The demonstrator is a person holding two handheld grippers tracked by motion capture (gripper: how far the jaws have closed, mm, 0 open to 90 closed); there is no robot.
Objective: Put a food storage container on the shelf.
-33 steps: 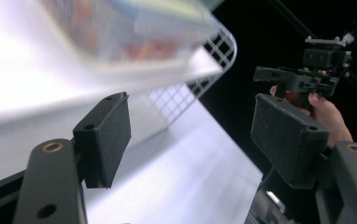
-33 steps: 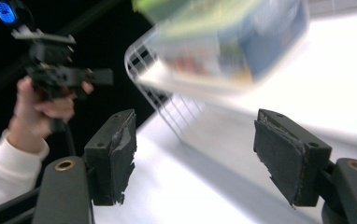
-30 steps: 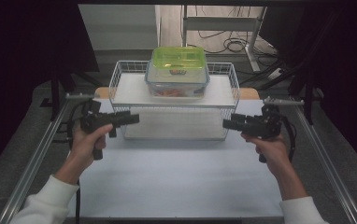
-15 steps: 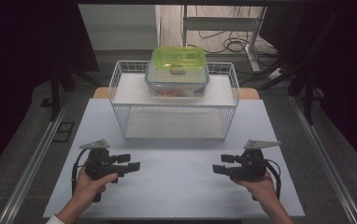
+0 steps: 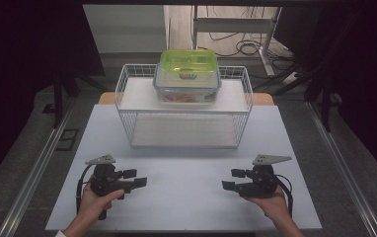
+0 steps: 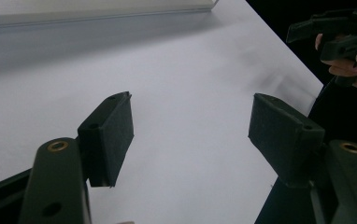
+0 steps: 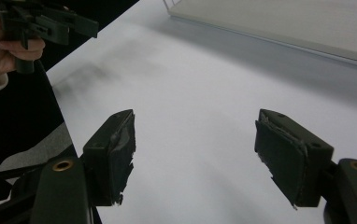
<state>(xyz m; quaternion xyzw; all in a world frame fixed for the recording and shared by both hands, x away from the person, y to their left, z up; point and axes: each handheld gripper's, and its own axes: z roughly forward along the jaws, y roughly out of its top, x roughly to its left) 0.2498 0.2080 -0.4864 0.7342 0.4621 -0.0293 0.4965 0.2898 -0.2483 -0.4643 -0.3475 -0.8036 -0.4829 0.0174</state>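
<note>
Both grippers hover low over the white table top [image 5: 186, 207] near its front edge, pointing at each other. My left gripper [image 5: 135, 177] is held in a hand at the left. Its jaws stand open with nothing between them, and bare table lies under the left gripper [image 6: 191, 106]. My right gripper [image 5: 232, 178] is at the right, likewise open and empty, as the right gripper [image 7: 195, 119] shows up close. Each gripper view also catches the other hand's tool: the right gripper [image 6: 338, 32] and the left gripper [image 7: 41, 21].
A white wire rack [image 5: 127, 101] stands at the table's far middle. A clear box with a green lid [image 5: 187, 74] rests on its upper shelf. Metal rails [image 5: 38, 168] run along both sides of the table. Cables lie on the floor beyond.
Both hands have dropped from beside the wire rack and drawn back toward the front edge of the table. Over the last half second they have hardly moved.
</note>
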